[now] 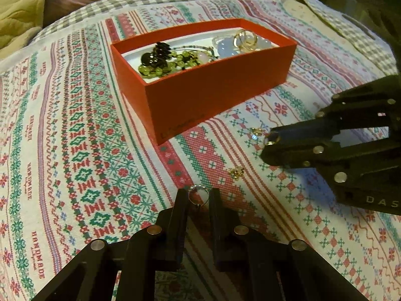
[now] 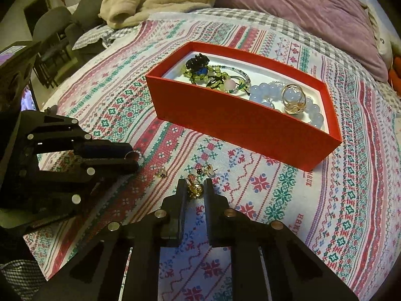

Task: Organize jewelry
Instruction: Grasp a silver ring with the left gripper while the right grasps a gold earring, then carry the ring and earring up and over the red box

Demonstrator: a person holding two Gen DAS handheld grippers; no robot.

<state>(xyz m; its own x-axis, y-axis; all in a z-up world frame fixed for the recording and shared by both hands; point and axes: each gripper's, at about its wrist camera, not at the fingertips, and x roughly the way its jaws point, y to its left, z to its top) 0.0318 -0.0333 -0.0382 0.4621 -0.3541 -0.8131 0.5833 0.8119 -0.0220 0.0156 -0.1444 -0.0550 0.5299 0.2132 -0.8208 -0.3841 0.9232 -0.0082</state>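
Silver ring (image 1: 198, 195) upright, pinched in L gripper (image 1: 198, 198); R gripper (image 2: 195, 188) grips gold ring (image 2: 195, 188).

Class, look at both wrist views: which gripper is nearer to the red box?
Hard to call; right, if either. The right gripper, shut on a gold ring, sits before the red box's long side. The left gripper, shut on a silver ring, sits off a corner.

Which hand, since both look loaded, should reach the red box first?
Probably right: the right fingers, closed on a gold ring, sit nearer the red box than the left fingers holding the silver ring.
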